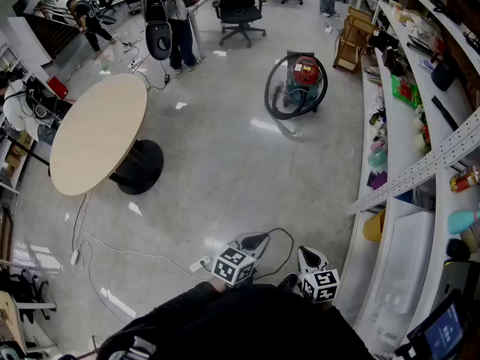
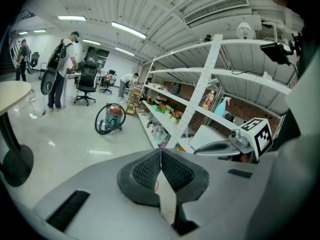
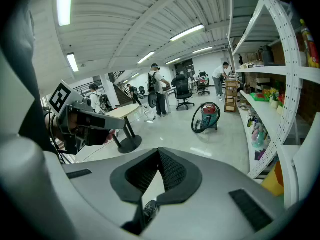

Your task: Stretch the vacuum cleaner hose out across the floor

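We record the left claw (image 2: 161,151) fully closed, its pads meeting with nothing between them. The right claw (image 3: 159,151) is likewise closed and empty. In the head view both sit side by side, low in front of the person, tilted somewhat downward.

The vacuum cleaner (image 1: 304,81) stands on the floor (image 1: 225,171), well ahead of both claws and near the shelving (image 1: 409,111) on the right. Its dark hose (image 1: 268,100) lies looped around the canister, not yet stretched out.

A round desk (image 1: 97,133) stands to the left, well apart from the cleaner. We note an office chair (image 1: 238,10) farther back, beyond the cleaner.
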